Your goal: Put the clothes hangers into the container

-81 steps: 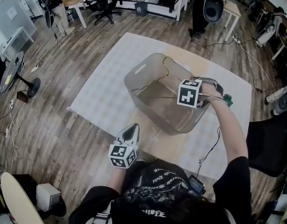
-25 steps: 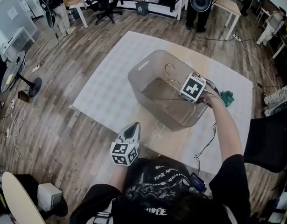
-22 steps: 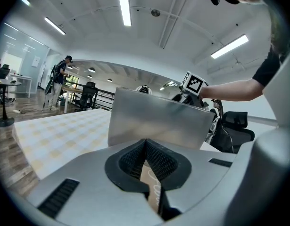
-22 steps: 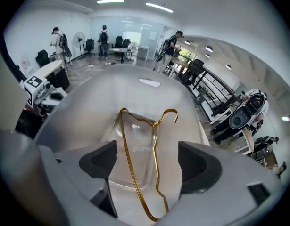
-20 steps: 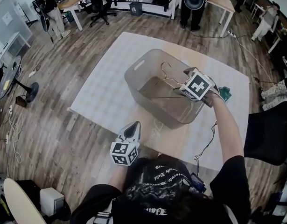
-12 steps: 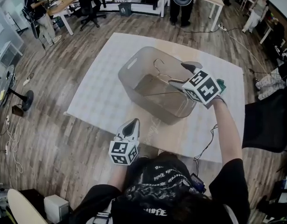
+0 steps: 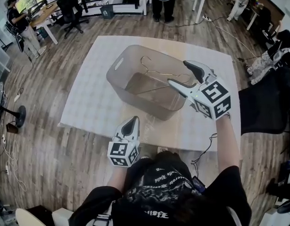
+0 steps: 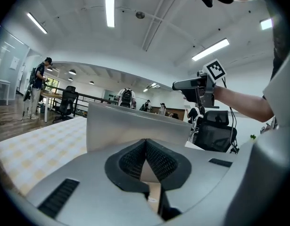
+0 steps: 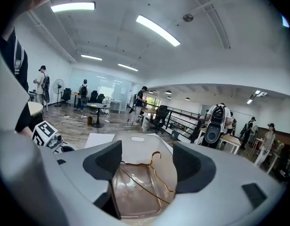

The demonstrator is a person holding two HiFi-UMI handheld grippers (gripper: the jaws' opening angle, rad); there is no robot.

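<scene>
The right tool [image 7: 178, 72] is hovering empty over the translucent container [image 7: 112, 75], its wide jaws closing on nothing. The left tool [image 7: 132, 122] is resting shut and empty. Inside the container, the wire clothes hanger [image 7: 159, 74] is leaning, looking light, springy and slippery, so pinching its straight bar seems best.

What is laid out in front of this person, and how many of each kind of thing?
Wire hanger: 1, lying in the container
Container: 1
Grippers: 2 (left gripper shut, right gripper empty with its jaws closing)
Mat: 1
Total: 5
</scene>
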